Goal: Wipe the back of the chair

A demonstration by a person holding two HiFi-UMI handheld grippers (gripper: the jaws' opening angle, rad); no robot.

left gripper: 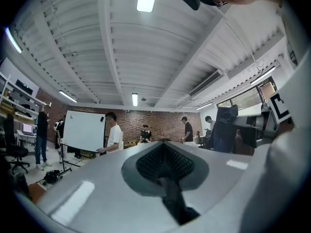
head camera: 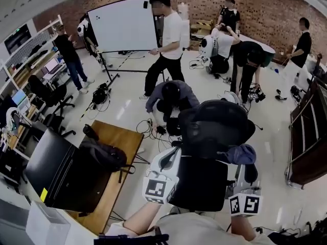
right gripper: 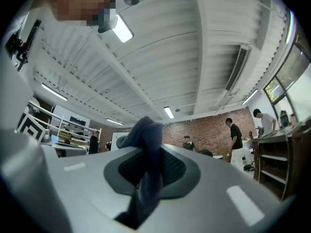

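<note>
Right tool point(head camera: 247, 172), low right, is clamped on a blue-grey cloth point(head camera: 239, 154) by the black chair back point(head camera: 199, 180) at frame centre; left tool point(head camera: 172, 156) has jaws together w/ nothing btwn; we judge wiping barely begun.

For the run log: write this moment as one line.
left gripper: shut, empty | right gripper: shut on cloth | cloth: by chair back, contact unclear

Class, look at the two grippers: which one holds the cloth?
The right gripper: a blue-grey cloth is pinched between its jaws. The left gripper has its jaws shut on nothing.
</note>
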